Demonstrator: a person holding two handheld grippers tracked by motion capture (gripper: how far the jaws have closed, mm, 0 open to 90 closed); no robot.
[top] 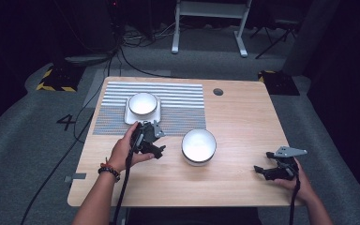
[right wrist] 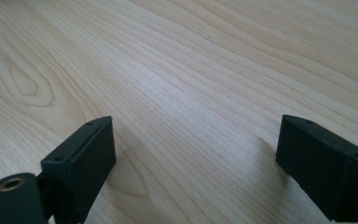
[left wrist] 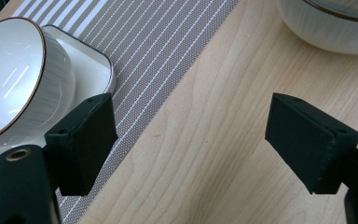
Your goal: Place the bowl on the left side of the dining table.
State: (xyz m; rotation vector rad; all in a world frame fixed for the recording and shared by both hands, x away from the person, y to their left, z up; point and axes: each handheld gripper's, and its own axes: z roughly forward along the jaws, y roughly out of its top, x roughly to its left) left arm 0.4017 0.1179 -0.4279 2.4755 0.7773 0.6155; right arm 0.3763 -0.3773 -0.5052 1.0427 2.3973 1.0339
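A white bowl with a thin brown rim (top: 143,103) (left wrist: 16,79) sits on a white square plate (top: 130,115) (left wrist: 91,70) on the striped placemat (top: 178,103) (left wrist: 168,42). A second white bowl (top: 198,146) (left wrist: 331,23) stands on the bare wood at mid table. My left gripper (top: 158,149) (left wrist: 191,140) is open, hovering just in front of the plate and left of the second bowl, nothing between its jaws. My right gripper (top: 261,171) (right wrist: 193,163) is open low over bare wood near the table's front right corner.
The wooden table (top: 243,122) has a round cable hole (top: 218,92) at the back right. Beyond it lie floor cables (top: 136,51), a white desk frame (top: 211,23) and yellow-black striped blocks (top: 56,77).
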